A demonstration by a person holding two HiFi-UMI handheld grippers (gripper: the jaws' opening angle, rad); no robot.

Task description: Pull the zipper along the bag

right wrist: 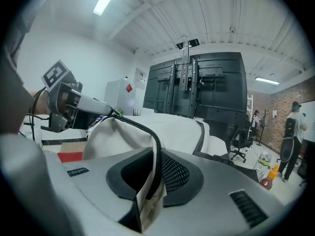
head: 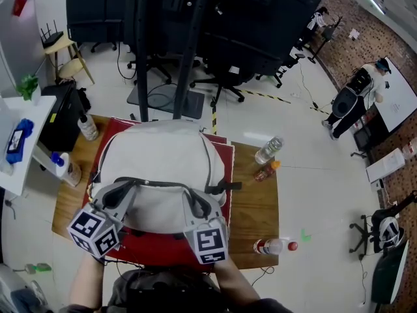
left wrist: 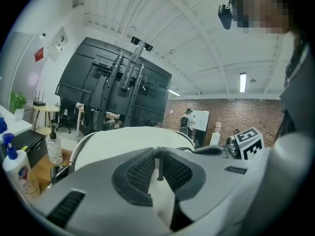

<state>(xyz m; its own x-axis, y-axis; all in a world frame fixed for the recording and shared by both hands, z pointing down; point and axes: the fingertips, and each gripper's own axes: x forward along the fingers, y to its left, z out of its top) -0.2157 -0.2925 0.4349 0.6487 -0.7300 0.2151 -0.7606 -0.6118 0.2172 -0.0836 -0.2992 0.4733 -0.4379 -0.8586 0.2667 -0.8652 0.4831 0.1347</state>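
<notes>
The bag point(head: 163, 168) is being supported by a red mat point(head: 153, 248) on the table point(head: 254, 207). Its zipper pull point(left wrist: 160, 167) is being pinched by the closed left gripper point(left wrist: 159, 151), and its zippered edge point(right wrist: 142, 128) is being clamped by the right gripper point(right wrist: 157, 151).

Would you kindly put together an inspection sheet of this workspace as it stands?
Surface: wooden table with a red mat under the work.
Job's things: pale bag lying on the mat; dark zipper runs along its edge.
Clutter: pump bottle far left; clear bottle and orange bottle at right; lying bottle at the near right corner.
Grippers: left claw shut on a thin dark tab, likely the zipper pull; right claw shut on the zipper and the fabric beside it.
Cables: dark cable on the floor by the rack.
Surroundings: black rack, office chairs, a person far right.
</notes>
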